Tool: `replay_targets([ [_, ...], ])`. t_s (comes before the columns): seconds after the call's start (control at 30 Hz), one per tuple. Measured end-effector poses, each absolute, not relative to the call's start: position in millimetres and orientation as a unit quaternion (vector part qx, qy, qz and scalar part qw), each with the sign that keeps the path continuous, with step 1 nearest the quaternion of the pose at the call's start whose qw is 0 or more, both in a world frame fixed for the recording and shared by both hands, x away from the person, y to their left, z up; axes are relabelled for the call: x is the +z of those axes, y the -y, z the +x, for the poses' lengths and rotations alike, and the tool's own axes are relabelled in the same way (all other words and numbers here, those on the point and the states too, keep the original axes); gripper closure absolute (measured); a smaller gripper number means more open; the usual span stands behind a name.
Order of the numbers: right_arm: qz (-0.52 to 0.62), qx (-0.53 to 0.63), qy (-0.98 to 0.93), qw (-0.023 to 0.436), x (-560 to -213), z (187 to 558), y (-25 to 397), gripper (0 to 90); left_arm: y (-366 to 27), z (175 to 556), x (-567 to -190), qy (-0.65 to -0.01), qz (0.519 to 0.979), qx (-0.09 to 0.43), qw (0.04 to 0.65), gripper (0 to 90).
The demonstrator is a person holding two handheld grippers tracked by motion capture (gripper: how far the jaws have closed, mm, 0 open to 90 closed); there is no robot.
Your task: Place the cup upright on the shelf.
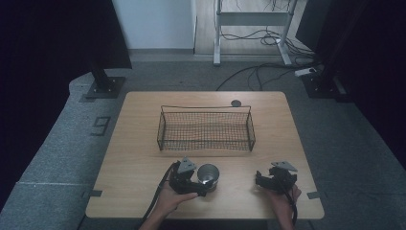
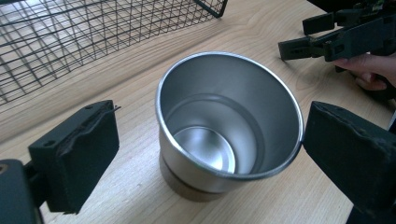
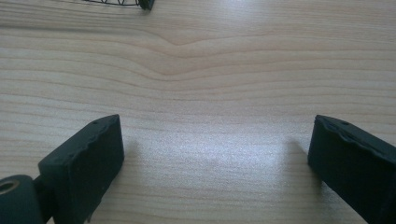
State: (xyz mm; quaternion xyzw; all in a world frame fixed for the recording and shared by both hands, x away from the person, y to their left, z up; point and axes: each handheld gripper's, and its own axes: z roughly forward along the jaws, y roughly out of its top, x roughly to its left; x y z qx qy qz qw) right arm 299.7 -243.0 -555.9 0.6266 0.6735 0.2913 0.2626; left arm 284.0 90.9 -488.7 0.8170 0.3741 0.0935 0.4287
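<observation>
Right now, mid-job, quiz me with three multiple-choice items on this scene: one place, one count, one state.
1. Where is the steel cup?
A. in the wire basket
B. on the table between the left tongs' jaws
C. beside the right tongs
2. How many cups?
A. one
B. two
C. three
3. The left tongs are:
A. shut on the cup
B. open around it
C. shut, empty

B: the cup stands in front of the wire basket.
A: one cup on the table.
B: a gap at one jaw.

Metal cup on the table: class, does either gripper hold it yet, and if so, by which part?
No. The left gripper is open around the metal cup, one jaw clearly apart from it. The right gripper is open over bare table.
</observation>
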Motion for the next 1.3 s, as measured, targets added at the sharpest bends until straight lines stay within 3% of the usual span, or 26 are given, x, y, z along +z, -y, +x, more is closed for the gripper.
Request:
replay_targets([
  [0.77, 0.626, 0.291, -0.674, 0.263, -555.9, 299.7, 243.0, 3.6, -61.9, 286.4, -500.1, -0.373, 0.821, 0.099, 0.420, 1.8],
  [0.97, 0.627, 0.291, -0.673, 0.263, -555.9, 299.7, 243.0, 3.6, -63.7, 285.9, -501.2, -0.380, 0.812, 0.117, 0.426, 13.2],
  [1.3, 0.627, 0.291, -0.673, 0.263, -556.0, 299.7, 242.9, 3.6, -65.4, 287.6, -502.8, -0.372, 0.815, 0.111, 0.430, 14.0],
])
